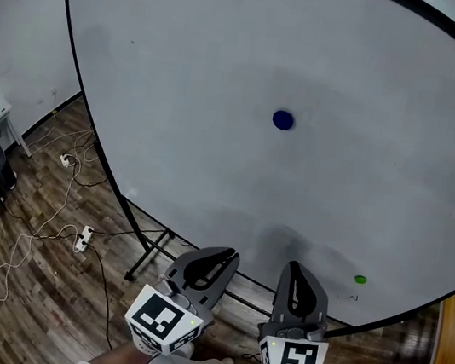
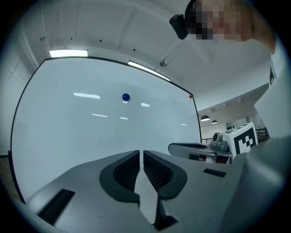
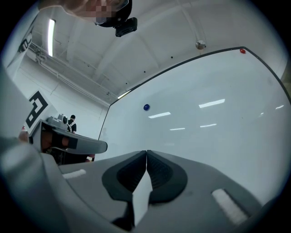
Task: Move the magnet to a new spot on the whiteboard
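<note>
Blue round magnet (image 1: 283, 120) sticks to the large white whiteboard with a black frame (image 1: 188, 58), roughly mid-board and a bit toward its right half. Nothing touches it.

A small green round magnet (image 1: 360, 279) sits low on the whiteboard, close to its bottom edge on the right and well apart from the blue one. A tiny red magnet (image 3: 242, 51) sits at the whiteboard's top corner, right by the frame.

The grey left gripper (image 1: 228, 257) is in front of the whiteboard's bottom edge with its tips aimed at the board. Its jaws are together, with only a hairline slit between the ribbed pads and nothing held. The grey right gripper (image 1: 294, 271) is just beside it, also in front of the bottom edge. Its jaws are pressed together and empty. Both grippers are well below the blue round magnet and do not touch the whiteboard. Each carries a white cube with black square markers at its rear.

Black metal stand legs (image 1: 148, 256) run under the whiteboard's lower left edge. A brown wood-plank floor (image 1: 8, 304) spreads left of and below the whiteboard. White cables (image 1: 32, 239) and a white power strip (image 1: 84, 238) lie on the floor near the stand legs. Dark equipment stands at the far left, too small to identify.
</note>
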A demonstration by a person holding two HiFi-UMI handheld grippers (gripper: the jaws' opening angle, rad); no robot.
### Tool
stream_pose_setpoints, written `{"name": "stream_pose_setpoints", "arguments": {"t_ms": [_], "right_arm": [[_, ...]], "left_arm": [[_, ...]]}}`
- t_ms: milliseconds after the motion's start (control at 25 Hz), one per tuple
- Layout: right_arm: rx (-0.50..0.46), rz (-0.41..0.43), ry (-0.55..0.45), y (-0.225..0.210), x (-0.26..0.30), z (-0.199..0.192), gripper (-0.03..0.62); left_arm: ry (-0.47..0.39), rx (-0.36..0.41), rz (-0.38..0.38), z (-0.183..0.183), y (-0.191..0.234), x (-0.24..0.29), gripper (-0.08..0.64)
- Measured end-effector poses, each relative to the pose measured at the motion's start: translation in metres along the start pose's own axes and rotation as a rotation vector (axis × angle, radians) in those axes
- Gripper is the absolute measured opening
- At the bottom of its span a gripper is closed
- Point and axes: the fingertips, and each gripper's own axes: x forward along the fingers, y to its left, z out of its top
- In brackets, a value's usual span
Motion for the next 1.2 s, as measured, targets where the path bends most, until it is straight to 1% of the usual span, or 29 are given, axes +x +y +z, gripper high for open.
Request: {"name": "stream_pose_setpoints", "arguments": {"t_ms": [160,280,400,560,640,720,840,920,1000,1120,1200], "right_arm": [[-0.002,0.000,-0.009,-0.001,0.003,0.004,0.000],[0.018,-0.011,-0.020,-0.002,0.003,0.012,0.000],[0.017,-0.016,-0.037,0.000,0.005,0.024,0.000],[-0.013,-0.015,-0.070,-0.002,0.008,0.039,0.000],[-0.021,-0.019,-0.081,-0.005,0.009,0.044,0.001],[-0.026,-0.021,-0.086,-0.009,0.011,0.048,0.000],[-0.039,-0.023,-0.096,-0.014,0.015,0.054,0.000],[-0.049,-0.022,-0.104,-0.016,0.018,0.058,0.000],[-0.053,-0.020,-0.107,-0.016,0.019,0.062,0.000],[-0.051,-0.018,-0.110,-0.013,0.020,0.062,0.001],[-0.047,-0.018,-0.110,-0.013,0.020,0.061,0.000]], "left_arm": [[-0.049,0.040,-0.003,0.028,0.000,0.009,0.012],[-0.086,0.058,-0.013,0.047,0.000,0.018,0.017],[-0.114,0.079,-0.010,0.063,0.003,0.024,0.053],[-0.151,0.103,-0.010,0.080,0.004,0.030,0.076],[-0.171,0.117,-0.005,0.091,0.006,0.034,0.118],[-0.187,0.138,0.005,0.102,0.010,0.040,0.132],[-0.204,0.167,0.026,0.118,0.015,0.050,0.132],[-0.199,0.171,0.043,0.126,0.020,0.055,0.132],[-0.217,0.181,0.056,0.136,0.024,0.060,0.132],[-0.231,0.197,0.075,0.150,0.028,0.067,0.141],[-0.235,0.223,0.096,0.156,0.031,0.075,0.150]]}}
